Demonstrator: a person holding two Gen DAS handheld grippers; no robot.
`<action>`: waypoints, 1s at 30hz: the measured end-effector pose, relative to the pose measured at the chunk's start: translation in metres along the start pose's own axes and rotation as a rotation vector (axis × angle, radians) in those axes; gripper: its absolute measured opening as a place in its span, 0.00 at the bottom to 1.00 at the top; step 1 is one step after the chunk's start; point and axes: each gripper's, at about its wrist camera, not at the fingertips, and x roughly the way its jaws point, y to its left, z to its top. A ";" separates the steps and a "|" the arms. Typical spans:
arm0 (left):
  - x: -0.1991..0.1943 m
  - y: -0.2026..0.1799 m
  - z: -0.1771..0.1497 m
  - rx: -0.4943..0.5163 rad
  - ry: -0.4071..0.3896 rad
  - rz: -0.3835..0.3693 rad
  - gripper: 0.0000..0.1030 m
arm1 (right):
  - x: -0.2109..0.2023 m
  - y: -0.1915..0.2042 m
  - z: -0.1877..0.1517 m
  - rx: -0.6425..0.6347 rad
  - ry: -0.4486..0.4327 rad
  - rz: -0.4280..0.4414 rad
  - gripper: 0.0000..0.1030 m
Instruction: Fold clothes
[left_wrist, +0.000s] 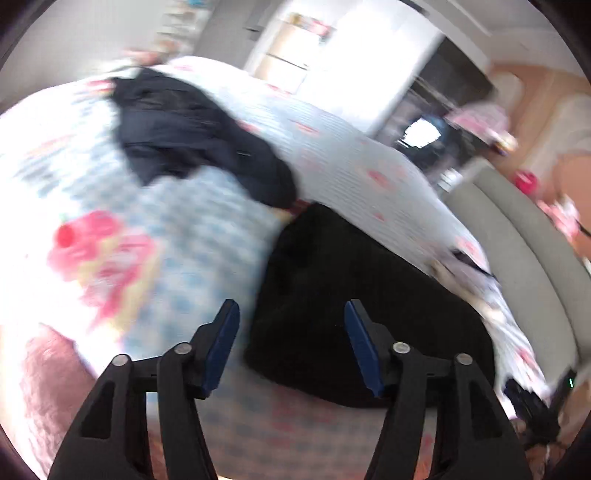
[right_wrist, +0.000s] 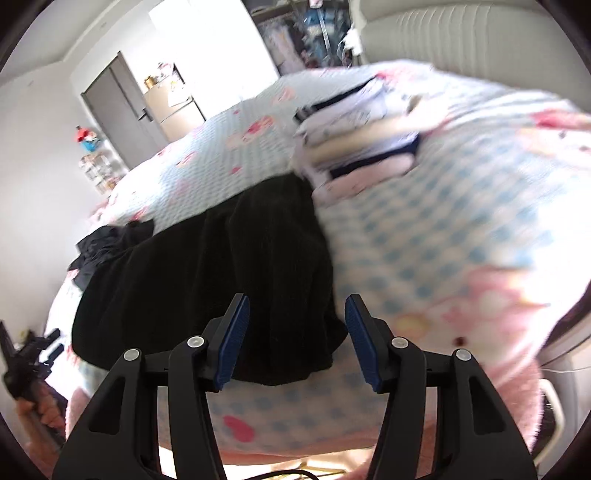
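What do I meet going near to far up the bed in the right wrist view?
Open jaws of the right gripper → folded black garment → stack of folded clothes → padded headboard.

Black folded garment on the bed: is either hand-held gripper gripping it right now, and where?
Nothing is held. The left hand-held gripper and right hand-held gripper both stand open above the black folded garment, pads clear of the cloth.

Matt black fleecy cloth garment on soft, quilted printed bedspread.
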 end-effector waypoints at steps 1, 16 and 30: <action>0.005 -0.014 -0.001 0.062 0.020 -0.022 0.60 | -0.005 0.004 -0.001 -0.016 0.002 0.003 0.54; 0.115 -0.059 -0.026 0.294 0.240 0.134 0.62 | 0.094 0.046 -0.044 -0.390 0.302 -0.201 0.19; 0.095 -0.052 -0.024 0.168 0.186 -0.083 0.57 | 0.022 0.000 -0.009 -0.201 0.178 -0.123 0.32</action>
